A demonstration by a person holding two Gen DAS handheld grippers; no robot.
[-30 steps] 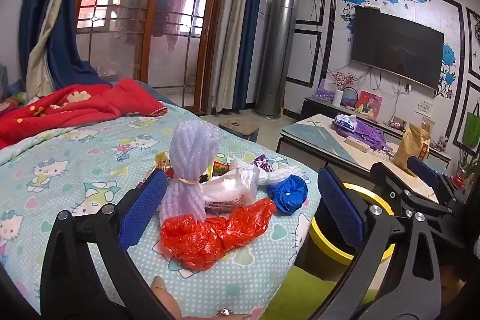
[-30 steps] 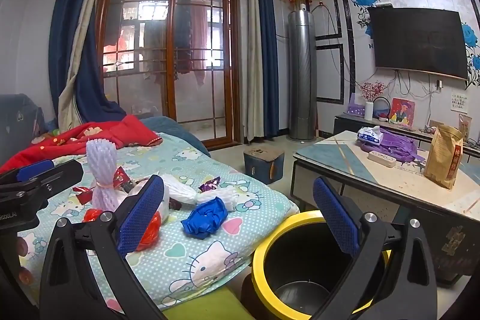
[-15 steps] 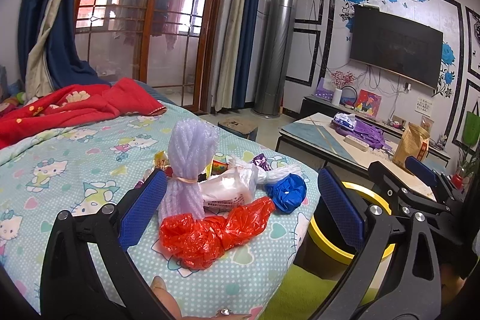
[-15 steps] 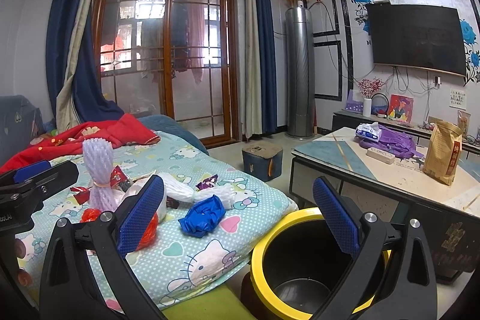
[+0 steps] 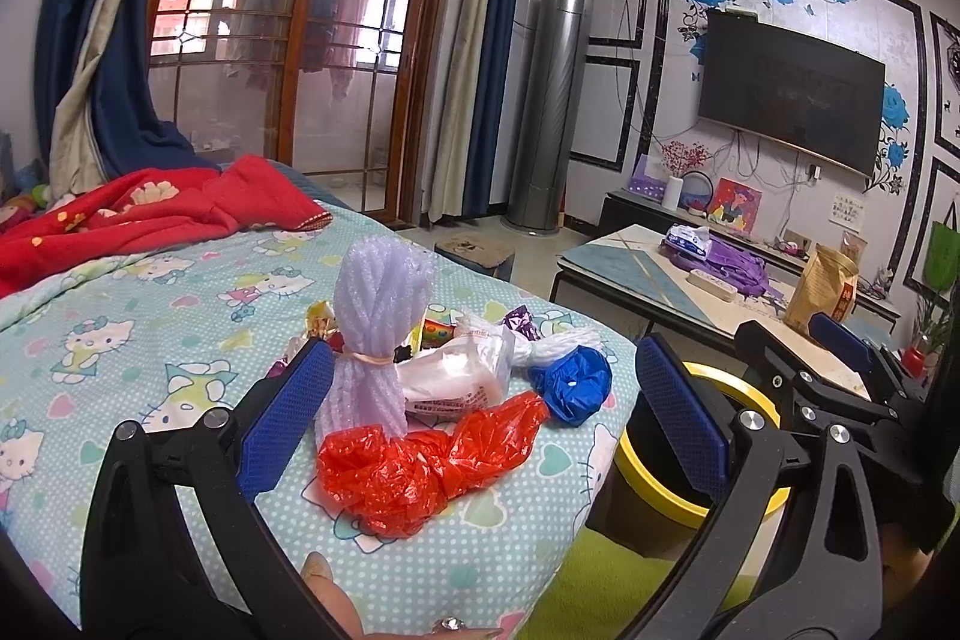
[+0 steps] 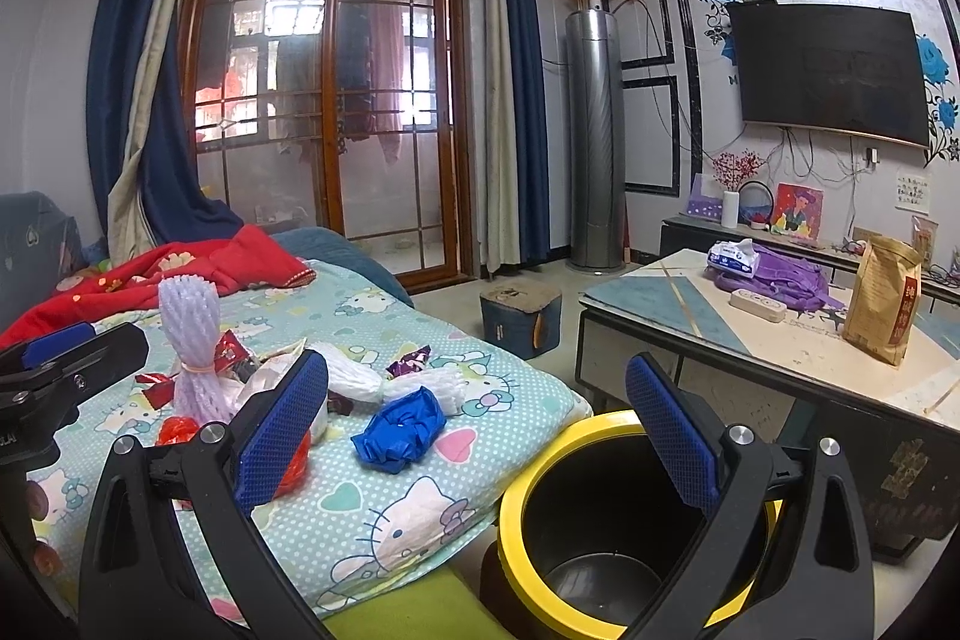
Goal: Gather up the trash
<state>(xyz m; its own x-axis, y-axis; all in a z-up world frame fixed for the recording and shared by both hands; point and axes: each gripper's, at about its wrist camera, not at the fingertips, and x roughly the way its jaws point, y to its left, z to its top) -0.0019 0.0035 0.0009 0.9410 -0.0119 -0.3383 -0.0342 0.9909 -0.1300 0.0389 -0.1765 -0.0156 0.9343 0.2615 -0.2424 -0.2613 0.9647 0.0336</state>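
Observation:
A pile of trash lies on the bed: a red plastic bag (image 5: pixel 420 460), a purple foam net (image 5: pixel 378 328), a clear white wrapper (image 5: pixel 462 376), a white foam net (image 6: pixel 360 379), a blue crumpled bag (image 5: pixel 576 382) and candy wrappers (image 6: pixel 408 358). The blue bag also shows in the right wrist view (image 6: pixel 399 427). A black bin with a yellow rim (image 6: pixel 522 496) stands on the floor beside the bed. My left gripper (image 5: pixel 480 424) is open and empty, just before the red bag. My right gripper (image 6: pixel 474 424) is open and empty, above the bin's edge.
The bed has a Hello Kitty sheet (image 5: pixel 150 316) and a red blanket (image 5: pixel 150 214) at the back. A low table (image 6: pixel 750 340) with a brown paper bag (image 6: pixel 882 304) stands right of the bin. A small stool (image 6: pixel 519 310) sits on the floor beyond.
Both grippers have barely shifted; the views are almost the same. Nothing was taken hold of or let go.

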